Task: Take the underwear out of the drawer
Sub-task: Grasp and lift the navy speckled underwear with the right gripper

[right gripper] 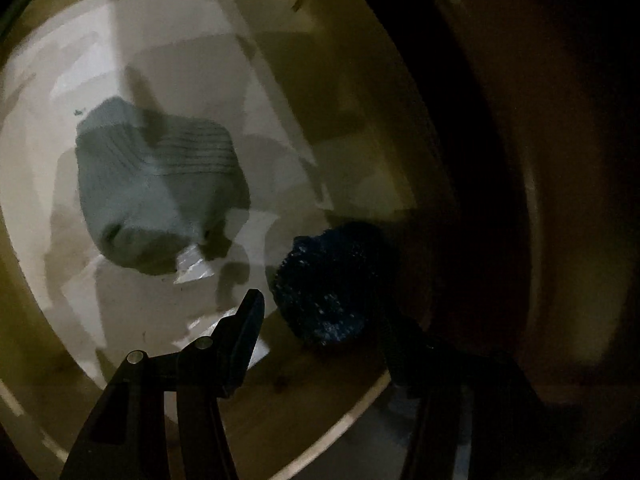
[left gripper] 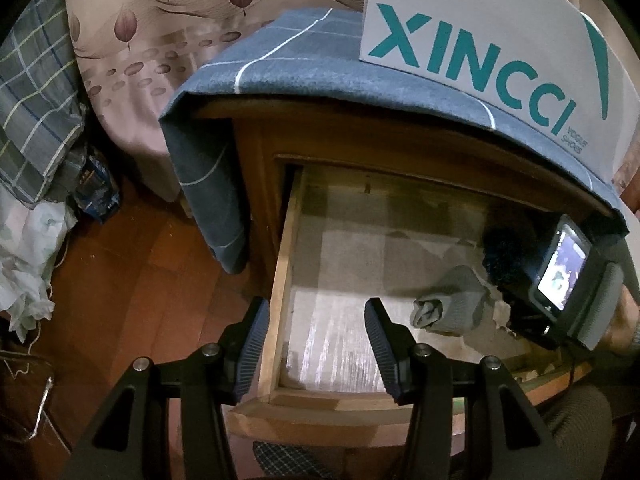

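The wooden drawer (left gripper: 280, 280) stands pulled out, lined with pale paper. On the lining lie a folded grey garment (left gripper: 448, 304) (right gripper: 160, 192) and a dark blue fuzzy bundle (left gripper: 498, 252) (right gripper: 332, 284). My right gripper (right gripper: 324, 320) reaches down into the drawer's dim right end. Its jaws stand apart with the dark blue bundle between them, and a thin gap shows beside the left finger (right gripper: 248, 320). The right finger is lost in shadow. My left gripper (left gripper: 318, 344) is open above the drawer's front left corner, holding nothing.
A blue checked cloth (left gripper: 280, 60) covers the nightstand, with a white shoe box (left gripper: 480, 20) on top. A bed with leaf-print bedding (left gripper: 140, 60) is at the left, above a red-brown floor (left gripper: 140, 280). The right gripper's body with a lit screen (left gripper: 568, 276) fills the drawer's right side.
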The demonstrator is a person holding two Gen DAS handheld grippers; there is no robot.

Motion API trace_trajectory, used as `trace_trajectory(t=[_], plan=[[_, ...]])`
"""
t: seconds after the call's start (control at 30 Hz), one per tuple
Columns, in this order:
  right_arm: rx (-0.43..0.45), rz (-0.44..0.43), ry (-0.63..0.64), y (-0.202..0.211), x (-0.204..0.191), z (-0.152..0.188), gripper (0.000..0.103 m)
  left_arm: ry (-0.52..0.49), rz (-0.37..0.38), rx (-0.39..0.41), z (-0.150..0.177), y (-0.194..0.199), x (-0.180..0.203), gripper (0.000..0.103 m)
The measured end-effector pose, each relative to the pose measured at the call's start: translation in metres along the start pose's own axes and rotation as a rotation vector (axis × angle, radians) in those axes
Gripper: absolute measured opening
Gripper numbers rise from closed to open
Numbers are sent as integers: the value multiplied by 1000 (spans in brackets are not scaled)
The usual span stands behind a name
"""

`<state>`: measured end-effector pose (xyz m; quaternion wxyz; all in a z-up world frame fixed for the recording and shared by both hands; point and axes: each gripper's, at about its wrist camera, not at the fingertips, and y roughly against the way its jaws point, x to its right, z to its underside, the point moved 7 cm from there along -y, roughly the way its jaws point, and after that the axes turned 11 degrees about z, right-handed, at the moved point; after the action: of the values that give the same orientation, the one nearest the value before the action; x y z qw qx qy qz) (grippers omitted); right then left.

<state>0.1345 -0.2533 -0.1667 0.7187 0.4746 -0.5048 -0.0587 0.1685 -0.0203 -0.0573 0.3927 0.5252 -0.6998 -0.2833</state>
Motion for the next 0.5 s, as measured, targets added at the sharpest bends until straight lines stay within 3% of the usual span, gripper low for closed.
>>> trace_trajectory(t=[0.4,0.5], plan=[[-31,-52,-36,-27,8,-5,50,7,2,-5,0,0,0,51],[-30,-65,-39,-30,9,-5,43,9,5,-8,0,-1,-1,51]])
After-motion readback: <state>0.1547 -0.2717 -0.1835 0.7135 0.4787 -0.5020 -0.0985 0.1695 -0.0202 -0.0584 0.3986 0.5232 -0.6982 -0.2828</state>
